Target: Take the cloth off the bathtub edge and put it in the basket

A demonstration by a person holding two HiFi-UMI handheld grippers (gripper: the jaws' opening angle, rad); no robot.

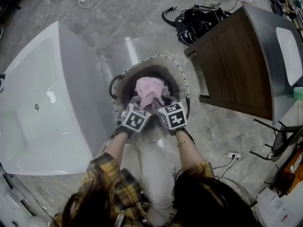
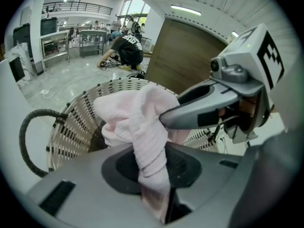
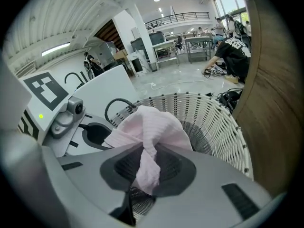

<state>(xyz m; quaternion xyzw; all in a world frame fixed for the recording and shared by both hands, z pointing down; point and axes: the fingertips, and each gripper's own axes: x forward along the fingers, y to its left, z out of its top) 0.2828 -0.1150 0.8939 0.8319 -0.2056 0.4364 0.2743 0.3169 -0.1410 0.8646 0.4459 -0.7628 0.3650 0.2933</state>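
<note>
The pink cloth (image 1: 150, 90) hangs bunched over the open mouth of the white woven basket (image 1: 182, 79), which stands on the floor beside the bathtub (image 1: 47, 103). Both grippers hold it side by side. In the left gripper view my left gripper (image 2: 156, 177) is shut on a twisted fold of the cloth (image 2: 142, 122), above the basket wall (image 2: 80, 122). In the right gripper view my right gripper (image 3: 145, 171) pinches another fold of the cloth (image 3: 149, 127), with the basket wall (image 3: 213, 122) behind it. In the head view the left gripper (image 1: 142, 105) and right gripper (image 1: 163, 104) sit over the basket's near rim.
A brown wooden cabinet (image 1: 236, 65) stands right of the basket. A black bag with cables (image 1: 196, 20) lies on the floor beyond it. A dark hoop handle (image 2: 28, 132) sticks out from the basket's side. A cable and plug (image 1: 230, 155) lie at my right.
</note>
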